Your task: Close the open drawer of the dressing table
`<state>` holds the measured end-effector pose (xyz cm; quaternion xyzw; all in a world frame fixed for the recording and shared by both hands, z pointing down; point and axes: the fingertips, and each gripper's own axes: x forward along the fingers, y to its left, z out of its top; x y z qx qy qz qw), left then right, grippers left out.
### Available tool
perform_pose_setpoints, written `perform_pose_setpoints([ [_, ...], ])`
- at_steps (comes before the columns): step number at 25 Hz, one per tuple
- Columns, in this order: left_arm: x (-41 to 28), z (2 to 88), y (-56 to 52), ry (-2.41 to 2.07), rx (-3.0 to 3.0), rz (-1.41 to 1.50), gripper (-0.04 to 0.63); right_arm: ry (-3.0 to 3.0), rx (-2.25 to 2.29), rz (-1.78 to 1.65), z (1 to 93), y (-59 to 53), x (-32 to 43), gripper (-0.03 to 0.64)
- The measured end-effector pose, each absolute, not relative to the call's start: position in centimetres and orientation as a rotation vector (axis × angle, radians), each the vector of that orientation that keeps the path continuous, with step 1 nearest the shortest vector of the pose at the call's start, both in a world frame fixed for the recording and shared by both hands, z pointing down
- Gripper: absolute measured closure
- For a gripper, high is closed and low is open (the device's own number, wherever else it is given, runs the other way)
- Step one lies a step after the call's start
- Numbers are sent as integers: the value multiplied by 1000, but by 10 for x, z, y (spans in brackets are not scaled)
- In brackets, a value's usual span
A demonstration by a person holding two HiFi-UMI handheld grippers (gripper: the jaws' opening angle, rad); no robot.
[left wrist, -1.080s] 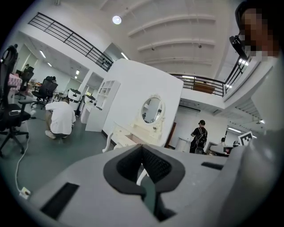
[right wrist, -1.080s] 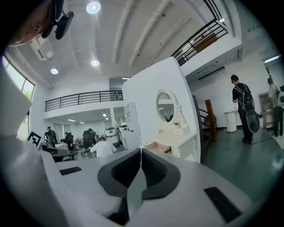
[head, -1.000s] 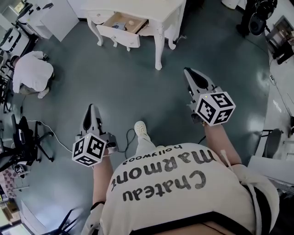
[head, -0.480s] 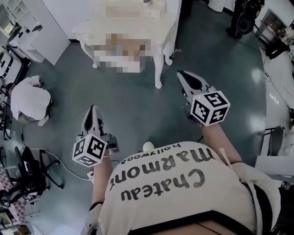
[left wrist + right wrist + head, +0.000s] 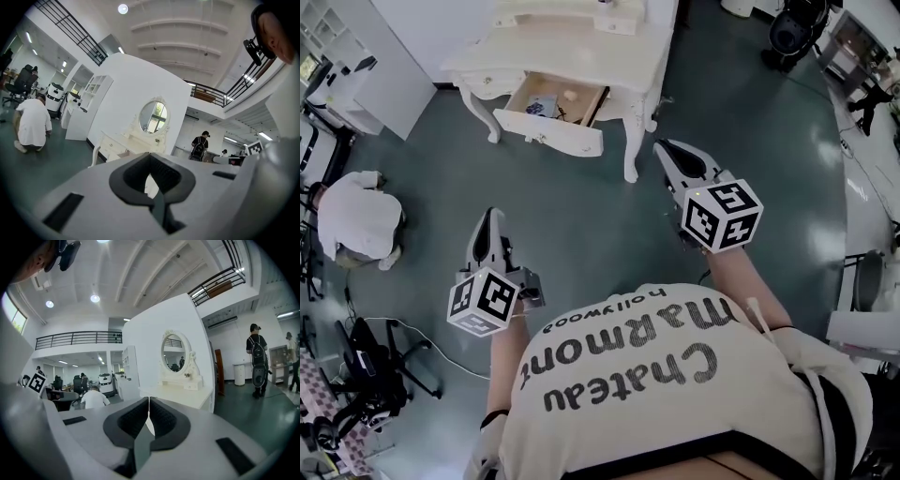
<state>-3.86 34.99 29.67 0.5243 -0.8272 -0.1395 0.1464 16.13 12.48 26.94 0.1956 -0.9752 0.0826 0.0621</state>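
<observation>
Both jaws of the left gripper [image 5: 490,220] were fully together with nothing between them. The right gripper [image 5: 666,150] was likewise closed and empty. The drawer [image 5: 551,122] stood pulled out of the dressing table [image 5: 609,61], ahead of both grippers and nearer the right.

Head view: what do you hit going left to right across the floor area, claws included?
crouching person → left claw → open drawer → right claw. The dressing table spans too much of the frame to place in this order.
</observation>
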Motion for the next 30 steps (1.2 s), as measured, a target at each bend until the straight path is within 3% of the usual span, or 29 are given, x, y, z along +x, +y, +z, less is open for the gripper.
perform_pose_setpoints([
  [15,-74,353,308,-2266,1456,-343,588,-2868,589,488,313,82,106,586],
  [30,-159,331,205,-2356,1378,-367,587,-2931,489,501,288,-45,11,586],
])
